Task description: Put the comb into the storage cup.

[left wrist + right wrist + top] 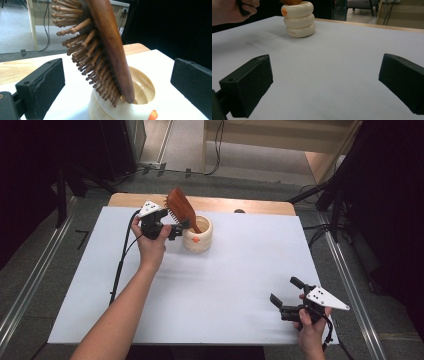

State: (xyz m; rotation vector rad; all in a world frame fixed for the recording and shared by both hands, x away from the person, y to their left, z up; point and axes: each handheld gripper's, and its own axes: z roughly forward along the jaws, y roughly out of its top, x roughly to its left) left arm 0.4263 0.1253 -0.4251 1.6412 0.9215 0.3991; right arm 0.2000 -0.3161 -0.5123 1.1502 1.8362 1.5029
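Your left gripper [181, 228] hangs just beside the cream holder [198, 234], on its left as the high view shows it, with its jaws spread as wide as they go and nothing pinched between them. The wooden hairbrush [181, 208] stands directly ahead of those jaws, between the two pads but touching neither, as far as the left gripper view shows. Its handle end sits down inside the holder's mouth, and its head leans up and away to the left with the bristles facing down and left. The holder, a stack of three rounded rings with a small orange mark on its side, rests on the white table cover [225, 285] just below and ahead of your left jaws.

Your right gripper [286, 296] sits well apart from all this, at the near right corner of the cover. Its jaws are also spread wide, with only bare cover between them. From there the holder stands far ahead and to the left of the right jaws, your left hand [235, 8] just beside it.
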